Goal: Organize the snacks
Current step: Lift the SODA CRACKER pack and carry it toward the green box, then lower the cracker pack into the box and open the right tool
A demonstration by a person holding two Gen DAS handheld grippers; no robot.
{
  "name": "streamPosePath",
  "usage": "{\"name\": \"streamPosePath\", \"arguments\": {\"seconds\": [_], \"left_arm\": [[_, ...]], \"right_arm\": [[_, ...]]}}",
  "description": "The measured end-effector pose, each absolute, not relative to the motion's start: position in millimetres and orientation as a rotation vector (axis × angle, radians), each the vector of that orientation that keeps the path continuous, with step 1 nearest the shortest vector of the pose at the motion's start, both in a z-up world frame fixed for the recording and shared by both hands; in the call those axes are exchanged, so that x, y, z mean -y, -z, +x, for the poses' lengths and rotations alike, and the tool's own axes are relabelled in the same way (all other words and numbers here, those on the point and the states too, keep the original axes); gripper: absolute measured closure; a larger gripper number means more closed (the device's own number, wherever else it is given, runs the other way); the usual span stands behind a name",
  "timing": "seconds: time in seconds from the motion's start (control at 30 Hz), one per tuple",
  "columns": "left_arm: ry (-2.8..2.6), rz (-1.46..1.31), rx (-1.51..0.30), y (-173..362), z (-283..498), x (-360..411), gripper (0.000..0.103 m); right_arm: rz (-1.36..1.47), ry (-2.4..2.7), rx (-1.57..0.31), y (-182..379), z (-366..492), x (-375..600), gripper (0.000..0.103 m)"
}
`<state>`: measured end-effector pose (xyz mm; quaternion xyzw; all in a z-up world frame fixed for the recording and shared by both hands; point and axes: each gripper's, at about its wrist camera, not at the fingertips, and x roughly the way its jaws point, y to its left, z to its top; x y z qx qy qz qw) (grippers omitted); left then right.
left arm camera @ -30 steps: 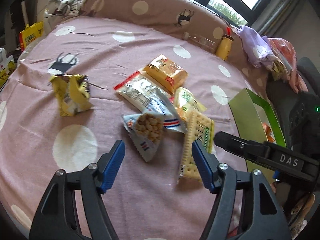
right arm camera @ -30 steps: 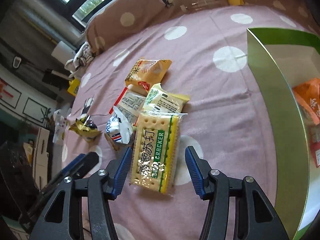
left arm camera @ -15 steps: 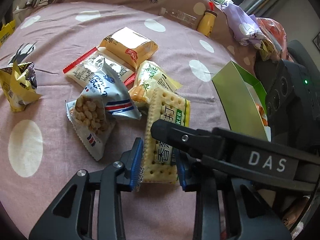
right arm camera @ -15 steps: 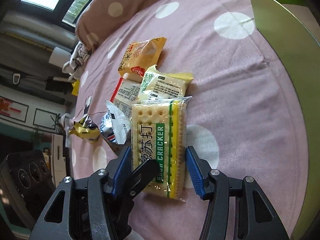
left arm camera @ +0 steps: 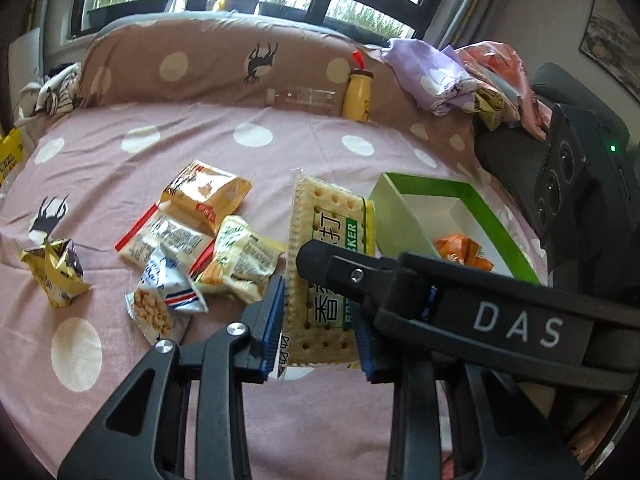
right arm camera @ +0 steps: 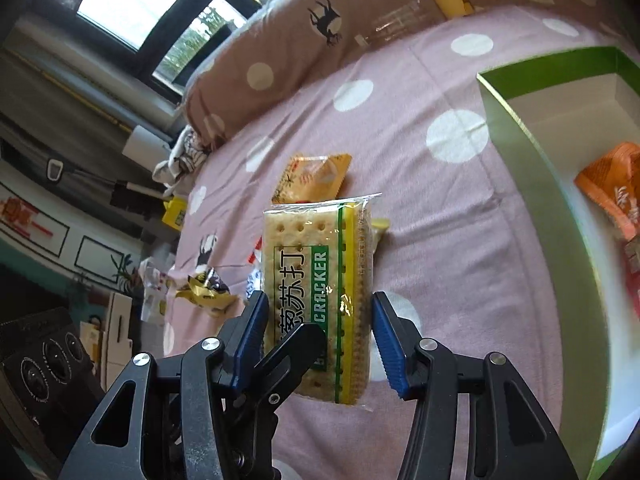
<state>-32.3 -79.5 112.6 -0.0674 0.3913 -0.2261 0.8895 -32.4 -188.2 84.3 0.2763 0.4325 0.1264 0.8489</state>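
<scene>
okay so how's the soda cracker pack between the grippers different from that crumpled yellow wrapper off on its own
The long flat soda cracker pack is sealed, smooth and full; the crumpled yellow wrapper is scrunched and torn open. The cracker pack is lifted off the spotted pink bedsheet, pinched by the left gripper; the wrapper lies loose on the sheet. The pack is clearly larger and partly see-through, the wrapper opaque foil. Both are yellowish snack packaging outside the green box.

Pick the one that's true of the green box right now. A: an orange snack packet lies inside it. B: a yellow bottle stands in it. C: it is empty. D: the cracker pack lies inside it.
A: the green box has an orange snack packet on its white floor, while the cracker pack is outside it, clamped in the left gripper.
</scene>
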Motion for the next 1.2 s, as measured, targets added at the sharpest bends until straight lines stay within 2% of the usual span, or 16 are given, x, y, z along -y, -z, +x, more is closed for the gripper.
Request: {"name": "streamPosePath", "arguments": {"seconds": [0.23,0.5,0.87,1.2], "left_arm": [[0.569,-0.083,-0.721,-140.0,-41.4,126.5,0.071],[0.681,-0.015,-0.708,-144.5,-40.0,190.7,0.071],[0.768,0.019,-0.781,-124.9,-32.3,250.6,0.071],[0.798,0.007,-0.883,-106.3,-24.4,267.5,0.071]], "right_arm": [[0.605,-0.202,-0.759,-118.5,-55.0,234.1,0.048],[0.684,-0.085,-0.662,-124.3,-79.4,296.2,0.048],[0.799,0.043,-0.672,-102.3,-93.4,358.4,0.048],[0.826,0.131,-0.750,-82.3,-89.2,378.2,0.048]]}}
